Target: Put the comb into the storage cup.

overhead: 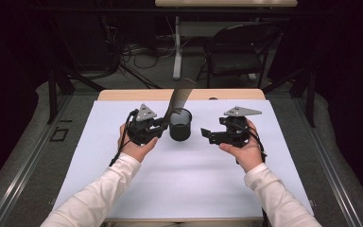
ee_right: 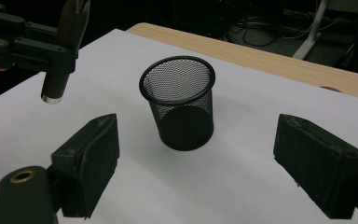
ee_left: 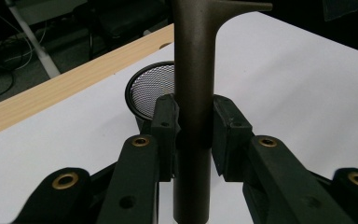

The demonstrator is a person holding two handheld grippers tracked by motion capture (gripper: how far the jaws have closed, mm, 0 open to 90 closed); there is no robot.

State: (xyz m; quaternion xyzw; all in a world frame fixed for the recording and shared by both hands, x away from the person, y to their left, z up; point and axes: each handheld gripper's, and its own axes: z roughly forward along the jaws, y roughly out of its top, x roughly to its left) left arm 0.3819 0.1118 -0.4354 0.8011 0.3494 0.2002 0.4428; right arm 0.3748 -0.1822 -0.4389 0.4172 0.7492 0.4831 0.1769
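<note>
Here the left claw [overhead: 163,124] is clenched on the handle of a comb [overhead: 179,97] — a dark, bronze-grey piece with a matte sheen. In the left gripper view its round handle [ee_left: 193,107] stands upright between the two pads, which press on it from either side; the top of it branches off sideways into a thin spine. From the high view the comb leans up and away from the claw, its toothed part blurred, rising above the mesh cup [overhead: 180,125]. The right gripper view shows the handle's lower end [ee_right: 53,95], capped with a pale ring, hanging clear above the white sheet [overhead: 123,179] that covers the tabletop.

The cup is black wire mesh with a solid rim and a dark base — upright on the sheet, between the two claws, just beside the left one. The right claw [overhead: 206,135] is released, its jaws spread wide with nothing between them, pointing toward the cup [ee_right: 179,100].
</note>
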